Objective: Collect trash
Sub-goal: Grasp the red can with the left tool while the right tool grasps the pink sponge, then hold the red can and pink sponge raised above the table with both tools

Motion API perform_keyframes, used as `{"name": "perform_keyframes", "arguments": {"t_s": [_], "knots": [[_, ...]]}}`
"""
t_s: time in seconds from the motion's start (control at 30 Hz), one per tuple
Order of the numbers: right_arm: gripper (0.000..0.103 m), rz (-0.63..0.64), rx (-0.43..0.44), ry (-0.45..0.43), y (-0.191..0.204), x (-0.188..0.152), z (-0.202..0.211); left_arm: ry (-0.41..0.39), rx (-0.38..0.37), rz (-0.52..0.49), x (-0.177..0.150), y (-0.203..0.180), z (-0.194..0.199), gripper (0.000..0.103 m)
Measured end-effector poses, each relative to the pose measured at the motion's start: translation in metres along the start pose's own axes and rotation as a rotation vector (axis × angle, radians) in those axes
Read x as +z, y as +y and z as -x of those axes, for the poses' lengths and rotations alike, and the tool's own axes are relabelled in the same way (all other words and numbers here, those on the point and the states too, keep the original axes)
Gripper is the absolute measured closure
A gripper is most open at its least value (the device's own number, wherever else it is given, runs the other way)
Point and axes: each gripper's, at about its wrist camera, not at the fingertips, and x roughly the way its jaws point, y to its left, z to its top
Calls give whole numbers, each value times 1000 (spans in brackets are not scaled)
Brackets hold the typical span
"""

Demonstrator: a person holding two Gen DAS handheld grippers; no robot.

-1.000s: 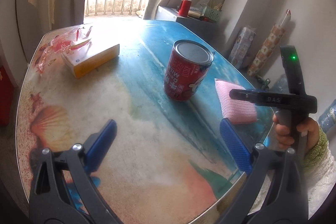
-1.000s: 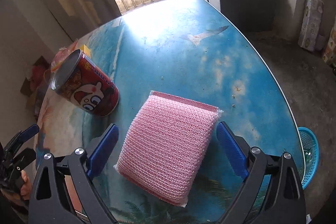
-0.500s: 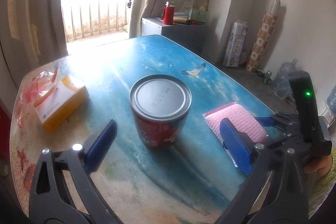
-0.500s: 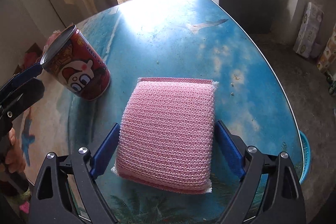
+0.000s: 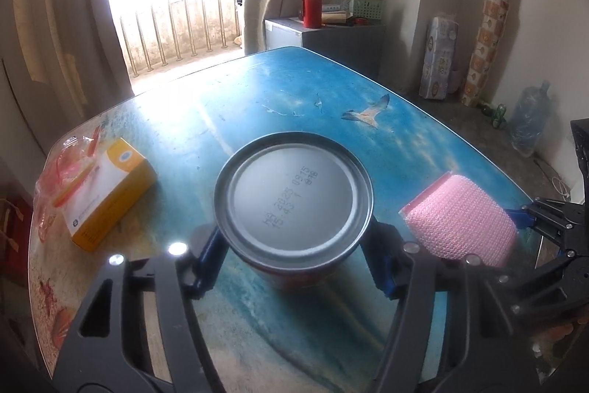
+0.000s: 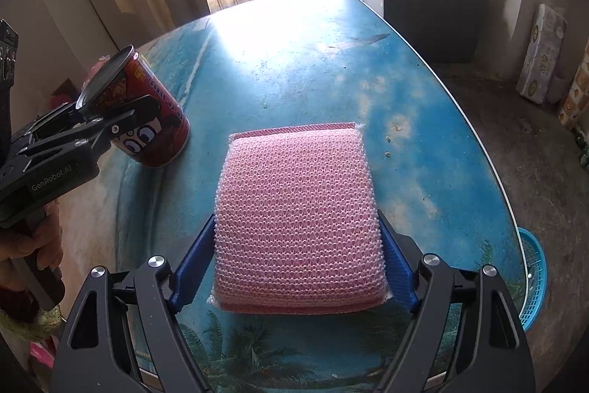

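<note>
Left claw (image 5: 294, 264) has just been closing and now squeezes the red can (image 5: 294, 205) standing on the worktop (image 5: 423, 142), while the right claw (image 6: 298, 267), also closing, pinches the pink sponge (image 6: 298, 212).

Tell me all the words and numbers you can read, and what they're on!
"2025 0915": stamped on the can lid; the stamps beside and below it are too blurred.
"GenRobot.AI": on the left tool.
Yellow box: small print, unreadable.
Can's red label: unreadable.

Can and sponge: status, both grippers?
Left gripper closing around red can, contact unclear. Right gripper closing, pads against pink sponge. Both on table. Nothing in the way.
</note>
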Motion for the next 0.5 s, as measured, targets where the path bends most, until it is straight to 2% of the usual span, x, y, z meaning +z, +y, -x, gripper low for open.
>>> {"name": "perform_keyframes", "arguments": {"t_s": [0.2, 0.37, 0.5], "knots": [[25, 24, 30, 3, 9, -3, 4, 51, -5, 8, -13, 6, 19, 41], [25, 75, 62, -11, 24, -6, 10, 108, -12, 74, -38, 25, 48, 41], [25, 118, 84, -15, 37, -5, 11, 117, 5, 119, -57, 38, 67, 41]]}}
